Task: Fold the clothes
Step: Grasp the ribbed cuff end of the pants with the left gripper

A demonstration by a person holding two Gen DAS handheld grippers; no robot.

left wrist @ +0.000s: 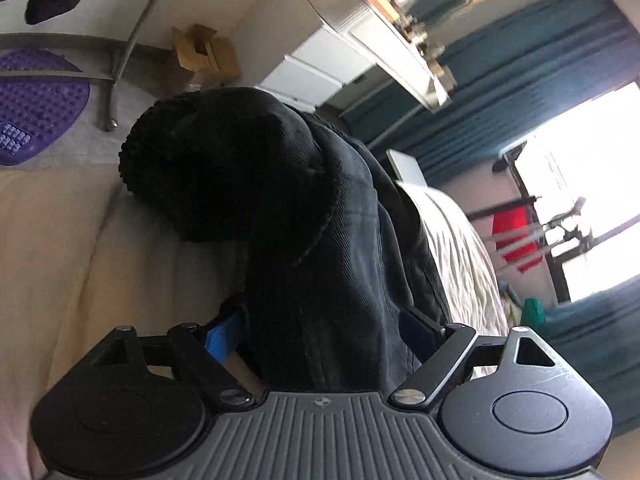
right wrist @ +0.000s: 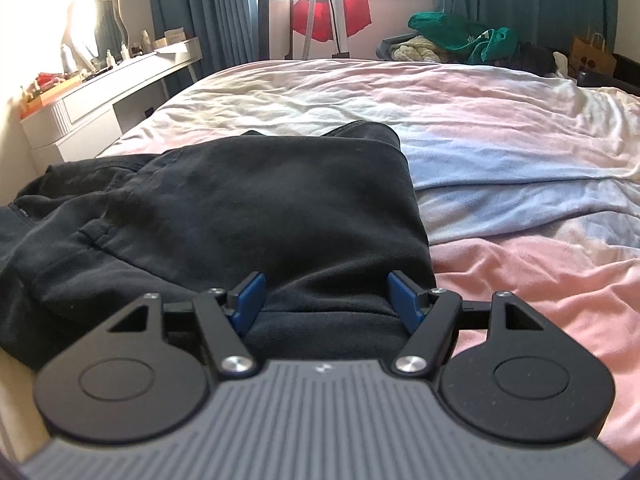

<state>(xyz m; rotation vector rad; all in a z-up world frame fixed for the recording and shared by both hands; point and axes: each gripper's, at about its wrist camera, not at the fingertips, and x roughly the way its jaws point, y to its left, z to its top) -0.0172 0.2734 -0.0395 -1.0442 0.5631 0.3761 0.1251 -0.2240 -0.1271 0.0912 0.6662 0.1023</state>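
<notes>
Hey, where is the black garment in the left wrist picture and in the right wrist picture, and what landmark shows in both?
Left wrist view: the black garment fills the centre, bunched between the open left tongs.
Right wrist view: the black garment lies centre-left on the bed sheet, with the open right tongs over its near edge.
Shared landmark: the red cloth hanging by the window.

A black garment [right wrist: 248, 216], thick and part-folded with a straight right edge, lies rumpled near the bed's [right wrist: 500, 128] left edge, its ribbed hem bunched up.
</notes>
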